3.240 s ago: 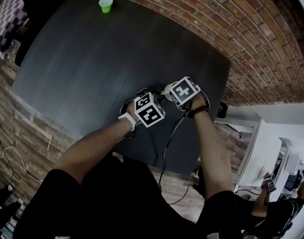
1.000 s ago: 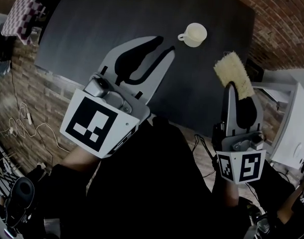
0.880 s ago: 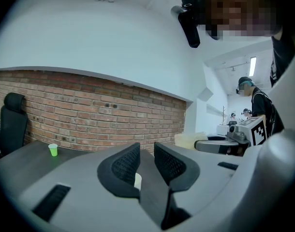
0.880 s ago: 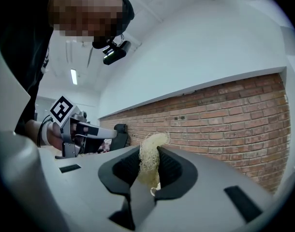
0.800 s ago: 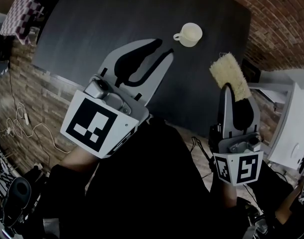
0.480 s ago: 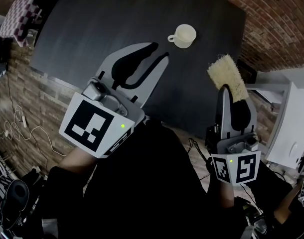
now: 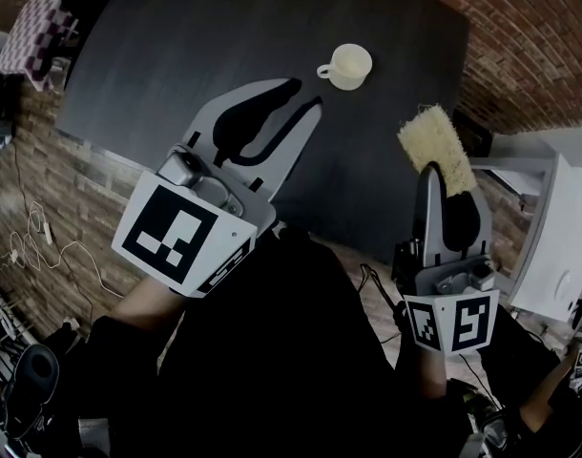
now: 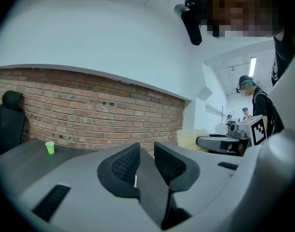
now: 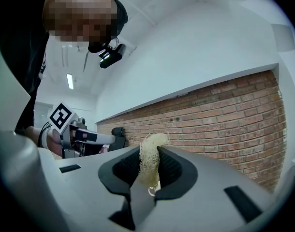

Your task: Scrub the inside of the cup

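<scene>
Looking like a lab or shared office workspace from where I'm standing: exposed brick wall (image 8: 89, 115) running round a big dark table (image 7: 176, 55), cables (image 7: 29, 241) trailing over the floor, strip light (image 8: 252, 66) glowing overhead, white cabinet (image 7: 558, 246) sitting alongside, and probably other people (image 8: 256, 103) working at benches in back.

Green plastic cup (image 8: 50, 148) on the dark table (image 7: 176, 46) (brick wall (image 8: 89, 115) behind it).
</scene>
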Demonstrator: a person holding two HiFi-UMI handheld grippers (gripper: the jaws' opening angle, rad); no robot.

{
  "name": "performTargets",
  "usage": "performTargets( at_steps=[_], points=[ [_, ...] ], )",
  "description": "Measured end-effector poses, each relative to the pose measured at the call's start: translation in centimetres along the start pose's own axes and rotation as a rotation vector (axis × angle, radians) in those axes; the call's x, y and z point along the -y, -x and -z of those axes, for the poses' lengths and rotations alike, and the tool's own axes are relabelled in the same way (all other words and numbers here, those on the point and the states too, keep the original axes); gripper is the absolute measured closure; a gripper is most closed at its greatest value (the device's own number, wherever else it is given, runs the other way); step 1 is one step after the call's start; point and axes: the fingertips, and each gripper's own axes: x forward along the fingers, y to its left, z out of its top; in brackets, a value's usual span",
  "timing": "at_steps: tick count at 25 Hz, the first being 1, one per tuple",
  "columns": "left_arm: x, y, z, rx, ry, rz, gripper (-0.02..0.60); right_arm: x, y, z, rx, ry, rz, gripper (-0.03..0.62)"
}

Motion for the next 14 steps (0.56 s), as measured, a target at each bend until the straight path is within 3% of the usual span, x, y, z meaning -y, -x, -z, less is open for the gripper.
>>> performTargets(
  at_steps=[14],
  points=[
    [0.0,-0.5,1.3,-0.035,0.007,0.011,0.48,0.3,0.2,0.7,-0.013,-0.012,0.013,0.505]
  ],
)
